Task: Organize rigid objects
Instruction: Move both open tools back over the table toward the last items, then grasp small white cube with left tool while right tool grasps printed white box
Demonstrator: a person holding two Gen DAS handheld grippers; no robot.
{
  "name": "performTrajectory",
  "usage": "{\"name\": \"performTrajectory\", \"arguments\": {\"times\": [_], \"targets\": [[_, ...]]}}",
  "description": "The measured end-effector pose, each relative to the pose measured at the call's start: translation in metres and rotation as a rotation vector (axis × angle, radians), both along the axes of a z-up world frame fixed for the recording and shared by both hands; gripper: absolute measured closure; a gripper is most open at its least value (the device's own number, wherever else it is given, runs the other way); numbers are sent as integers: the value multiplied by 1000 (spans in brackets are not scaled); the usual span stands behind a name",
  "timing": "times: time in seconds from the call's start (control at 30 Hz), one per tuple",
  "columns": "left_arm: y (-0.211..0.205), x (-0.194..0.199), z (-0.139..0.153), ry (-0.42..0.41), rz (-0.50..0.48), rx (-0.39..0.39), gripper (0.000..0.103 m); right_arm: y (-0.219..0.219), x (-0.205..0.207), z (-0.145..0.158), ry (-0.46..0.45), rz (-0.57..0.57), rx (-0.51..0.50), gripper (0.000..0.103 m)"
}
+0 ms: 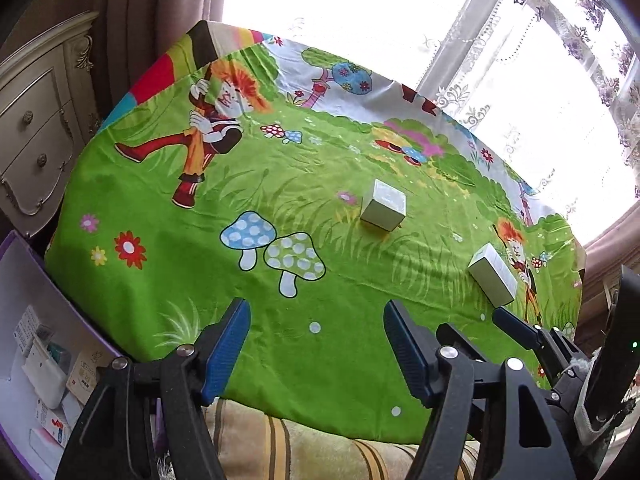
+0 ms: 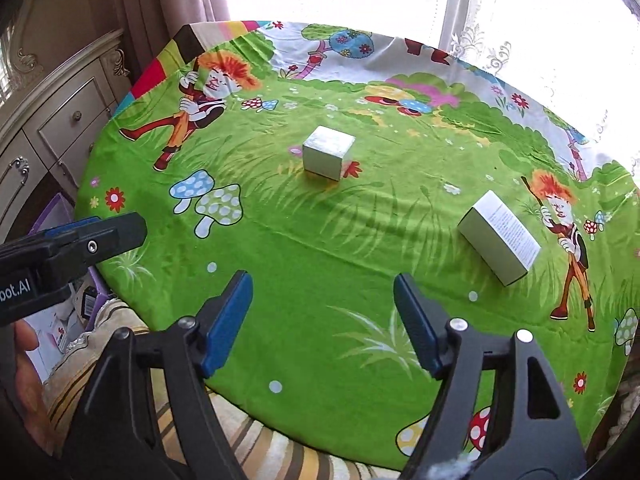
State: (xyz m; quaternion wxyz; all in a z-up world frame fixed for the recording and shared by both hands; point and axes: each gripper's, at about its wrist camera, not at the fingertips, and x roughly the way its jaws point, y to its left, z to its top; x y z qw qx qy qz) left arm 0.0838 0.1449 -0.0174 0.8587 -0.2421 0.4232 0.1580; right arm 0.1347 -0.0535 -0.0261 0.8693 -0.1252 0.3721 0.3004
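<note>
Ahead, both grippers (image 1: 316, 354) (image 2: 322, 324) gape apart, two boxes (image 2: 329, 153) (image 2: 498, 236) unobstructed on the tablecloth (image 2: 304, 248).

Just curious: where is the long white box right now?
The long white box lies on the green cartoon tablecloth toward the right, near the printed red-haired figure, right of the small cube box.

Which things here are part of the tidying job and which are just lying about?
Job:
cube box
long box
purple bin with boxes inside
left gripper, open
right gripper, open

Lying about:
tablecloth
dresser
curtains
</note>
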Motion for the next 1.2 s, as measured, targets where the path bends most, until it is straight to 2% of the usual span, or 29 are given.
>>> {"name": "performTrajectory", "arguments": {"times": [0.23,0.4,0.57,0.67,0.7,0.73,0.77,0.97,1.2], "targets": [[-14,69,-7,0,-101,14,30,-47,50,-4,-47,-138,-6,24],[-16,120,-20,18,-146,41,30,-74,74,-8,-77,-196,2,23],[-9,166,-45,78,-160,26,30,-93,91,-10,-81,-208,21,22],[-10,184,-56,93,-183,53,31,-99,97,-10,-93,-200,23,21],[-12,188,-59,96,-194,67,38,-99,98,-10,-98,-193,20,21],[-14,192,-62,105,-207,79,51,-99,100,-9,-105,-183,16,20],[-16,194,-65,117,-214,86,56,-97,101,-8,-112,-173,10,20],[-27,180,-60,85,-232,105,56,-80,111,-11,-153,-89,-61,13],[-42,140,-35,-7,-253,73,56,-71,136,-28,-78,-34,-91,13]]}}
